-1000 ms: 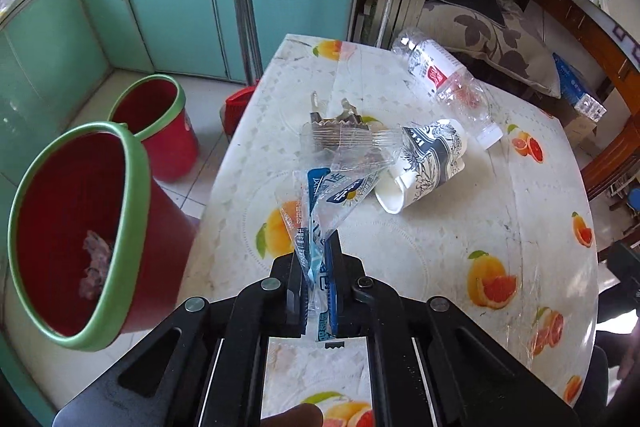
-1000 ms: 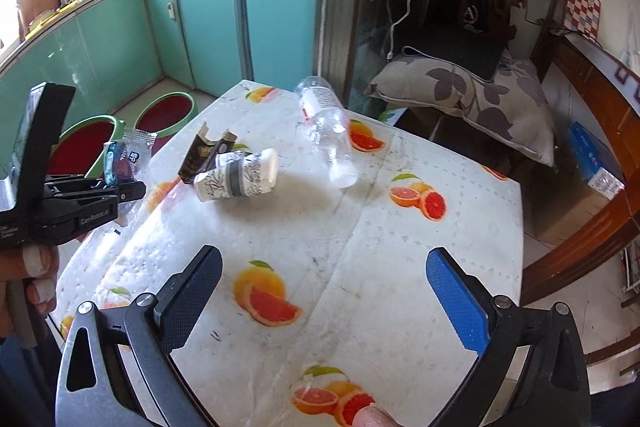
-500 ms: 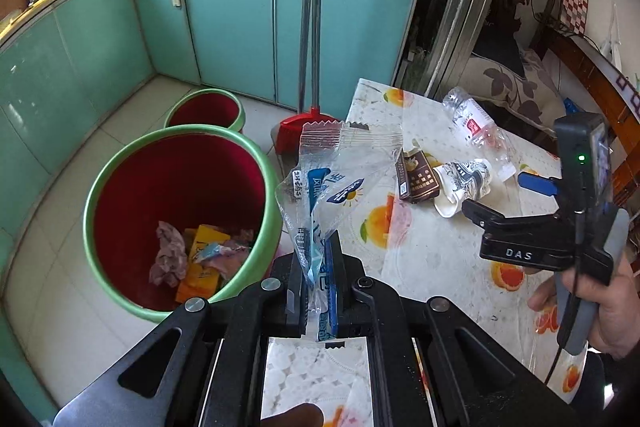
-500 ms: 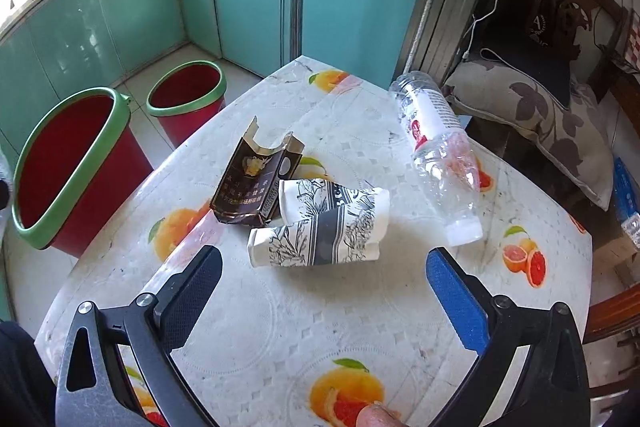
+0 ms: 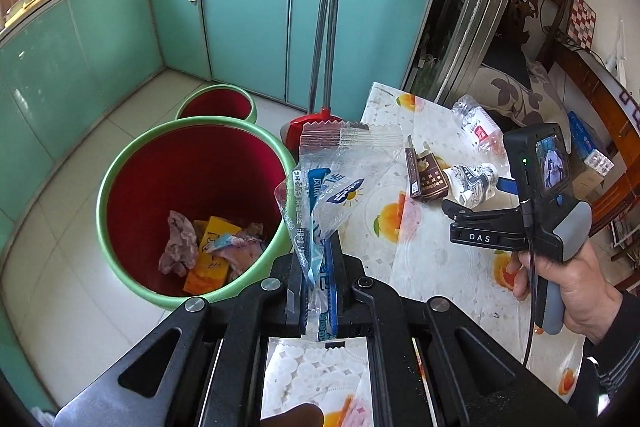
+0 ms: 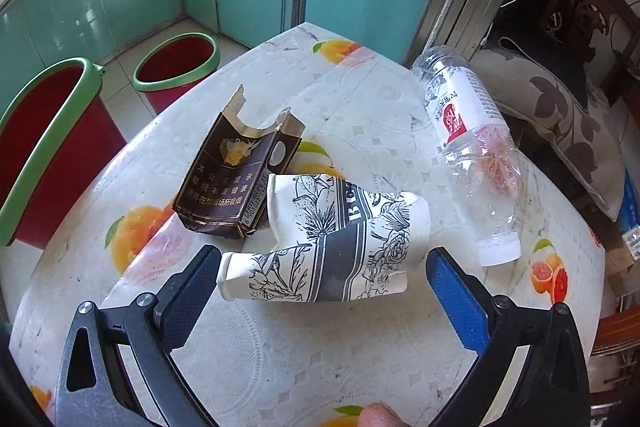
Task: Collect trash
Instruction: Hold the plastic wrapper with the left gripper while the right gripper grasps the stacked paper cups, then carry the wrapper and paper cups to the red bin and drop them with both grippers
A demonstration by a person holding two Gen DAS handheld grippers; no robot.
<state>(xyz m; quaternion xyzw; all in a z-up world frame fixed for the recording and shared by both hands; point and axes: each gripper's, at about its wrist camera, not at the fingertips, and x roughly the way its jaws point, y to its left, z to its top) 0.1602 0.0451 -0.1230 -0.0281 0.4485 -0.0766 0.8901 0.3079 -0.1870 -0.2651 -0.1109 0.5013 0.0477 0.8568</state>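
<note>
Wrapper (image 5: pixel 320 211) is pinched in your left gripper (image 5: pixel 318 301), near the big red bin (image 5: pixel 120 163) but not dropped; that bin already holds a few scraps. Your right gripper (image 6: pixel 320 291) is spread wide around the crushed paper cups (image 6: pixel 332 247), not yet closed. Beyond them on the table (image 6: pixel 280 367), cigarette pack (image 6: pixel 236 175) and plastic bottle (image 6: pixel 472 147) are left, roughly half done.

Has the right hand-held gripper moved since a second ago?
Yes. The right hand-held gripper has come forward and down toward the paper cups, which now sit between its open fingers; earlier they lay well ahead on the table.
</note>
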